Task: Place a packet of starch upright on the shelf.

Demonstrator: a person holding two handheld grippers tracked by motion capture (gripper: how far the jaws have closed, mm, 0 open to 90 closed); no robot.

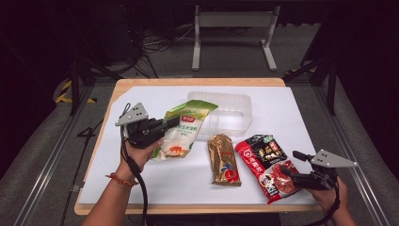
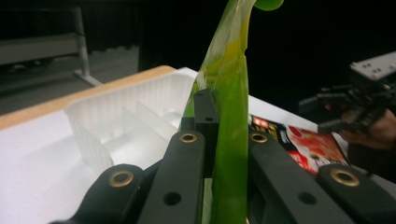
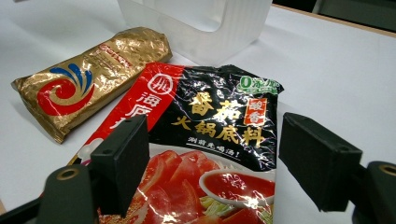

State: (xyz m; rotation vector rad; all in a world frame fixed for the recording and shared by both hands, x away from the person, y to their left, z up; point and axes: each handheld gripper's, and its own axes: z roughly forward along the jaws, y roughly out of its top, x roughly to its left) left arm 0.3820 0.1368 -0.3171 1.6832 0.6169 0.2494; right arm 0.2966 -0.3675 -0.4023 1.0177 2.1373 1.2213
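Observation:
My left gripper (image 1: 168, 123) is shut on the edge of a green and white pouch (image 1: 184, 128), which hangs lifted over the left half of the table. In the left gripper view the pouch's green edge (image 2: 230, 140) runs up between the closed jaws. My right gripper (image 1: 288, 173) stands open at the near right, its jaws either side of the lower part of a red and black sauce packet (image 1: 266, 162) that lies flat. The right gripper view has that sauce packet (image 3: 210, 121) between the spread pads (image 3: 122, 158), and none touches it.
A gold foil packet (image 1: 223, 159) lies mid-table between the two other packs. A translucent plastic tray (image 1: 233, 110) with dividers stands at the back of the white sheet (image 1: 282, 117). The wooden table edge (image 1: 197, 82) borders the sheet; a metal stand (image 1: 235, 28) is on the floor beyond.

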